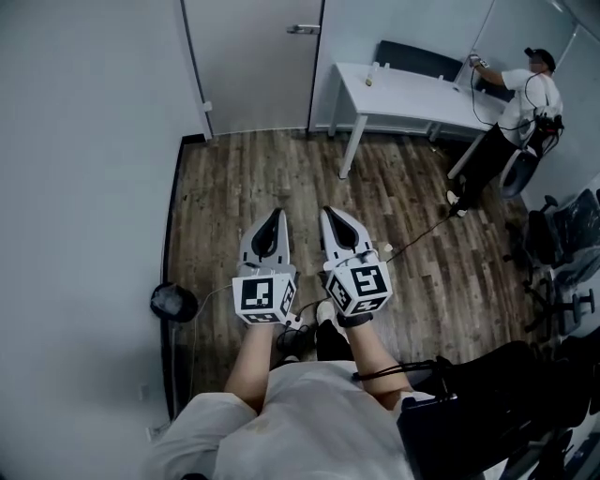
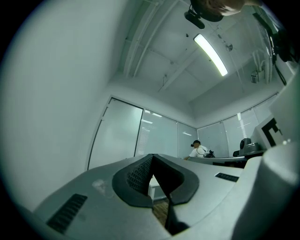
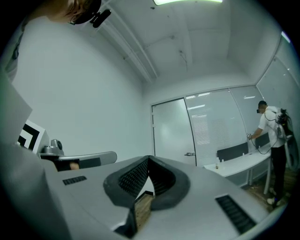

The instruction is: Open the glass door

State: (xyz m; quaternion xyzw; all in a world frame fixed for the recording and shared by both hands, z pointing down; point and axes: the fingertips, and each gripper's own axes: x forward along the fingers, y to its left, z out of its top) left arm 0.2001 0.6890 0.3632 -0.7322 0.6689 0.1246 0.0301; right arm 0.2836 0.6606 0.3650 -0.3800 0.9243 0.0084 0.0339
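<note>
The frosted glass door (image 1: 253,66) stands closed in the far wall, with a metal handle (image 1: 303,29) near its right edge; it also shows in the right gripper view as the door (image 3: 173,131) with its handle (image 3: 189,153), and in the left gripper view as the pale door (image 2: 115,133). My left gripper (image 1: 275,215) and right gripper (image 1: 330,212) are held side by side over the wood floor, well short of the door. Both are shut with nothing between the jaws. They point toward the door wall.
A white desk (image 1: 412,98) stands right of the door with a small bottle (image 1: 371,75) on it. A person (image 1: 511,112) stands at its far right end. Office chairs (image 1: 562,253) line the right side. A dark round object (image 1: 174,302) lies by the left wall (image 1: 84,187).
</note>
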